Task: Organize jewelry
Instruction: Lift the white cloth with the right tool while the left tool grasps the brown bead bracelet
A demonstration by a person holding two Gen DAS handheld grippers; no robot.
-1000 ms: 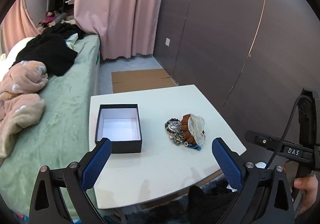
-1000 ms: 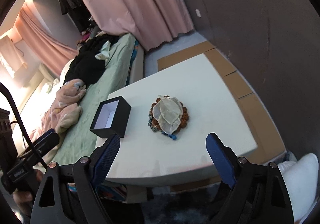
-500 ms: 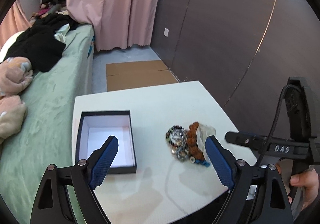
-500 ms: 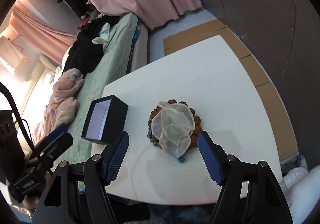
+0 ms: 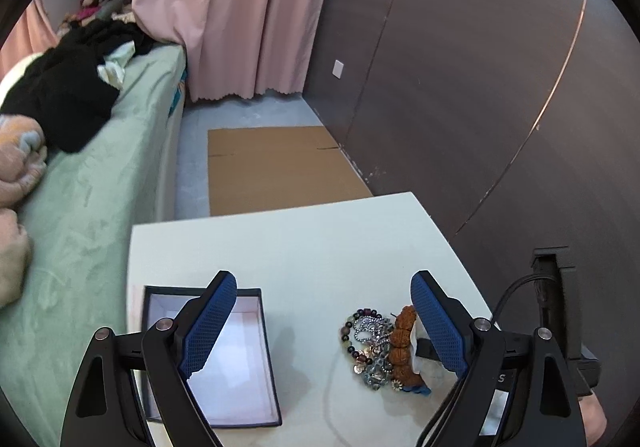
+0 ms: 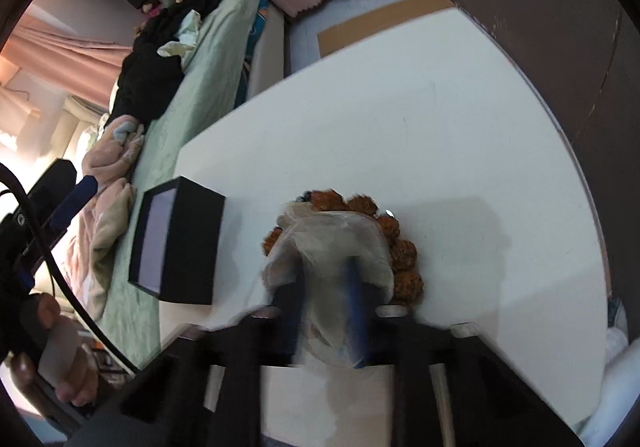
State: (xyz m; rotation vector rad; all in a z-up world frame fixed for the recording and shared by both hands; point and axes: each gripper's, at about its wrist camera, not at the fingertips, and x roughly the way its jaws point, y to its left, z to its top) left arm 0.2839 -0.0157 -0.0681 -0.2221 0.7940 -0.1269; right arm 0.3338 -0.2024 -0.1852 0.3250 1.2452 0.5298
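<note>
On the bench (image 5: 304,247), the open box (image 5: 224,363) sits left of the jewelry pile (image 5: 376,351), well apart; a sheer pouch (image 6: 332,243) lies on the pile. The bed (image 5: 92,199) runs along the bench's left side, cardboard (image 5: 276,167) behind.

Table: we find a white table (image 5: 304,247) with a rounded far corner, standing beside a bed and near a dark wall.
Box: we note an open black box (image 5: 240,359) with a white inside, resting flat on the table's left part.
Jewelry: we record a heap of bead bracelets (image 5: 368,347) to the right of the box, apart from it; brown knobbly beads (image 6: 404,251) ring the heap.
Pouch: we see a sheer pale pouch (image 6: 332,243) lying on top of the heap.
Floor: we observe flattened cardboard (image 5: 272,167) lying beyond the table.
</note>
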